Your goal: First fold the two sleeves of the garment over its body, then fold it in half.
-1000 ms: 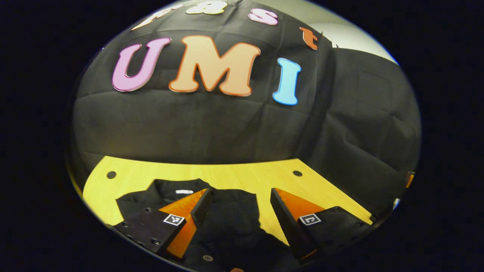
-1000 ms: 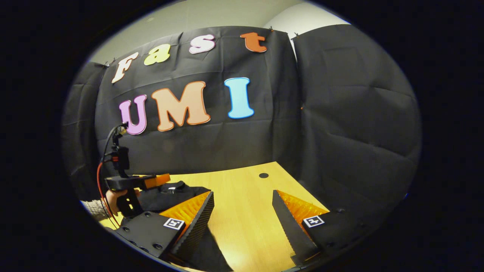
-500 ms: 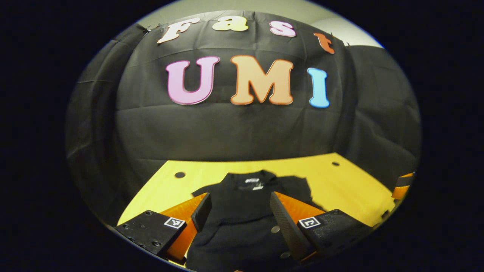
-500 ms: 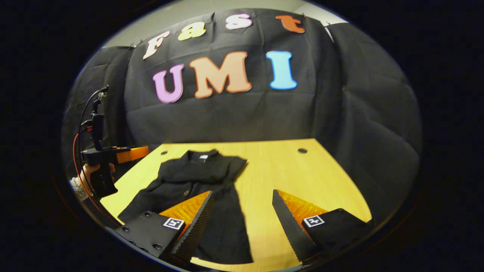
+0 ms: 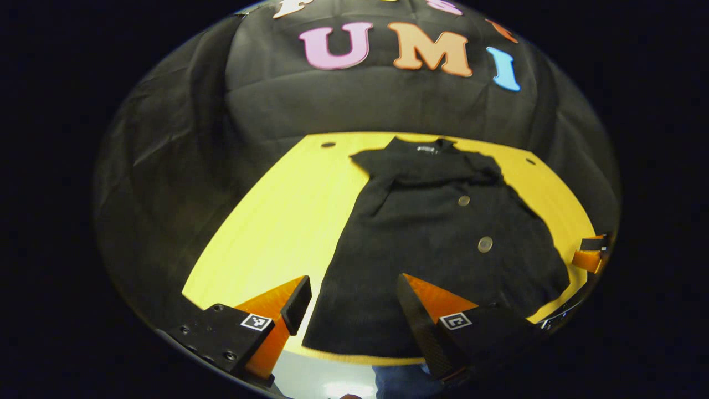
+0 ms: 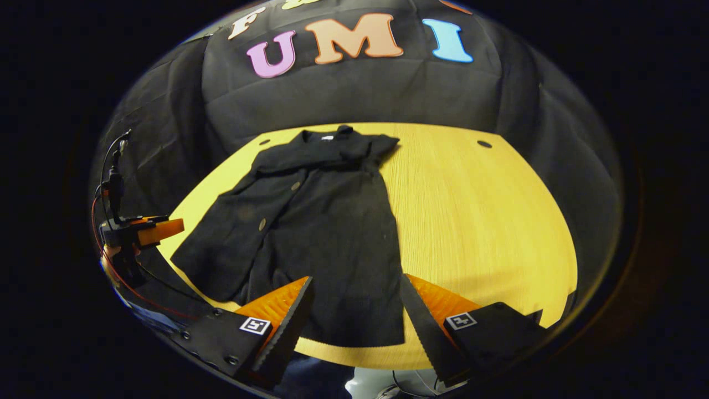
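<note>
Both tools hang above the near edge of the tabletop [image 6: 487, 221] with nothing held. Left tool [image 5: 349, 302] has its fingers spread wide over the garment's hem, and right tool [image 6: 354, 305] likewise stands with its fingers apart above the hem's right corner. In the right gripper view the left tool [image 6: 138, 230] also shows at 9 o'clock, off the tabletop's edge, with a cable [image 6: 119, 266] trailing under it.

Largest thing on the tabletop is the black garment [image 6: 321, 233], lying flat. Its long axis runs from 6 to 12 o'clock in both views: collar [image 5: 426, 147] far, toward the booth wall, hem near the person. In the left gripper view it sits right of centre, with bare wood to 9 o'clock. Both sleeves seem already laid across the chest, forming a bunched band [image 5: 443, 172] below the collar, so the half fold looks next. Smallest are the buttons [image 5: 485, 244] down the front.

Risks, as I judge them: pinching only the top layer at the hem would drag the front open and leave the back behind; lifting the two corners unevenly would skew the fold; a quick carry toward 12 o'clock could knock the loose sleeves out of place.
</note>
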`<state>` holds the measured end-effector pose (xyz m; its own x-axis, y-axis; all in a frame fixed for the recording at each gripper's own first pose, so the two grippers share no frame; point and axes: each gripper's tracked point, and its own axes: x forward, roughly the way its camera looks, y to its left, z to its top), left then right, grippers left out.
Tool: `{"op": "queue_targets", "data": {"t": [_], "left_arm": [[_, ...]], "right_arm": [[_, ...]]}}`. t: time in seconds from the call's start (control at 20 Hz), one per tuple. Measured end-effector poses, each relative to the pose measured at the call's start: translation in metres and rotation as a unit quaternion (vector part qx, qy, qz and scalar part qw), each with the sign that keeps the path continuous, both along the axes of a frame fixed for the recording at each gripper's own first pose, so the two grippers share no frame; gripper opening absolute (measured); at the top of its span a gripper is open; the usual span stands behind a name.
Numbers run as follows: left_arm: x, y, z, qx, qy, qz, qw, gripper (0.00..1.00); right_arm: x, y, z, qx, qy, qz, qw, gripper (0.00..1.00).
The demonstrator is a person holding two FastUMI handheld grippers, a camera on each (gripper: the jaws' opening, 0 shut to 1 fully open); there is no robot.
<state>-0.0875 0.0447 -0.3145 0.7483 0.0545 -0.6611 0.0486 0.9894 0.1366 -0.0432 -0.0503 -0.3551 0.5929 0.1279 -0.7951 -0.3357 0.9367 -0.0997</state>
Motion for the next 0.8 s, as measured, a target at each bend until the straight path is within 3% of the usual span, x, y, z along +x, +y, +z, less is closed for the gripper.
{"op": "queue_targets", "data": {"t": [0.1,0.3,0.4,0.45,0.5,0.6,0.65,0.7,0.8], "left_arm": [[-0.024,0.006,-0.015,0.013,0.028,0.004,1.000,0.94],[-0.042,0.006,-0.034,0.017,0.052,0.009,0.998,0.94],[-0.047,0.007,-0.044,0.027,0.065,0.012,0.997,0.96],[-0.048,0.009,-0.048,0.032,0.071,0.015,0.997,0.96],[-0.049,0.009,-0.051,0.027,0.074,0.018,0.997,0.96],[-0.049,0.010,-0.052,0.021,0.076,0.019,0.997,0.96],[-0.047,0.009,-0.050,0.017,0.071,0.019,0.997,0.96],[-0.048,0.009,-0.053,0.012,0.071,0.019,0.997,0.96],[-0.049,0.009,-0.053,-0.008,0.069,0.027,0.997,0.96]], "right_arm": [[-0.009,-0.009,-0.015,-0.012,0.019,-0.005,1.000,0.94],[-0.019,-0.015,-0.037,-0.024,0.045,-0.012,0.999,0.94],[-0.023,-0.016,-0.045,-0.038,0.054,-0.011,0.998,0.99],[-0.026,-0.017,-0.048,-0.046,0.057,-0.008,0.997,0.94],[-0.026,-0.017,-0.049,-0.055,0.055,-0.005,0.997,0.99],[-0.028,-0.017,-0.048,-0.065,0.051,0.002,0.997,0.94],[-0.028,-0.017,-0.048,-0.064,0.050,0.001,0.997,0.99],[-0.029,-0.017,-0.049,-0.062,0.049,-0.002,0.997,0.94],[-0.029,-0.017,-0.048,-0.060,0.048,-0.004,0.997,0.98]]}}
